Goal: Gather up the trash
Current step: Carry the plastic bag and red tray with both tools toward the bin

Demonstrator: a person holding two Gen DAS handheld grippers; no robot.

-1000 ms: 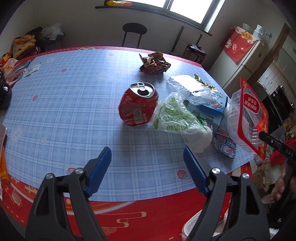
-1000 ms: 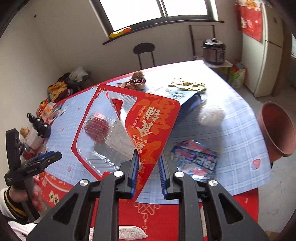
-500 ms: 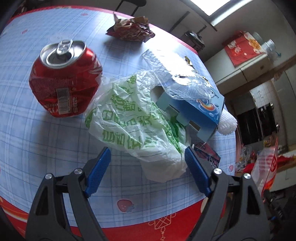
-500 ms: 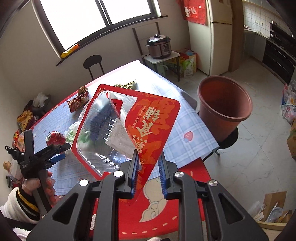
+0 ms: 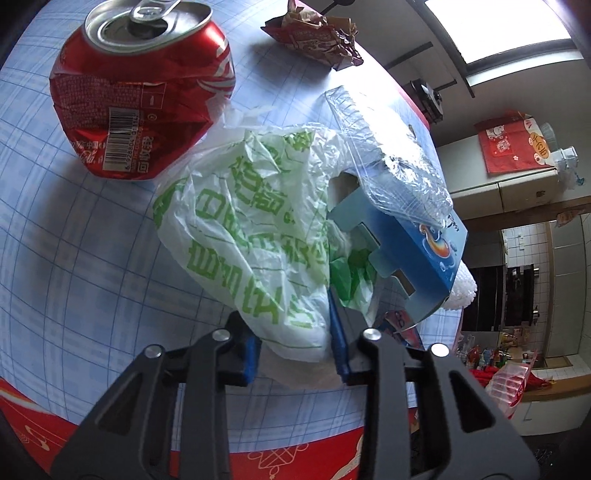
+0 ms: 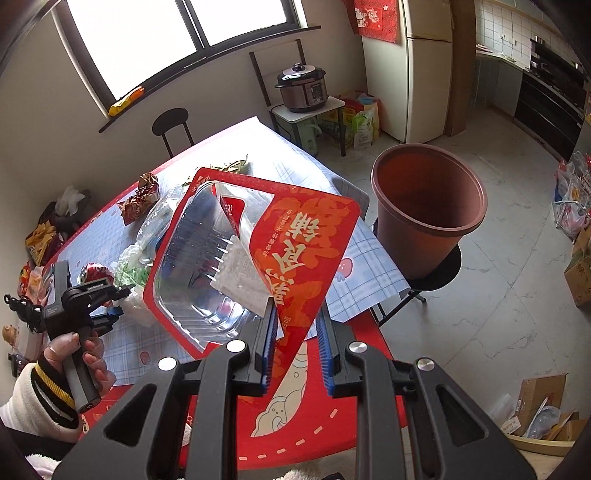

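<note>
White-and-green plastic bag crumpled on the blue checked surface, near end pinched between left gripper fingers, just closed in on it. Crushed red can just beside the bag, upright, dented. Blue box touching the bag's other side, clear wrapper draped on top. Snack wrapper farther back. Right gripper clamped on red package with clear plastic tray, lifted off the surface. Brown bucket on a stool beside the surface edge.
</note>
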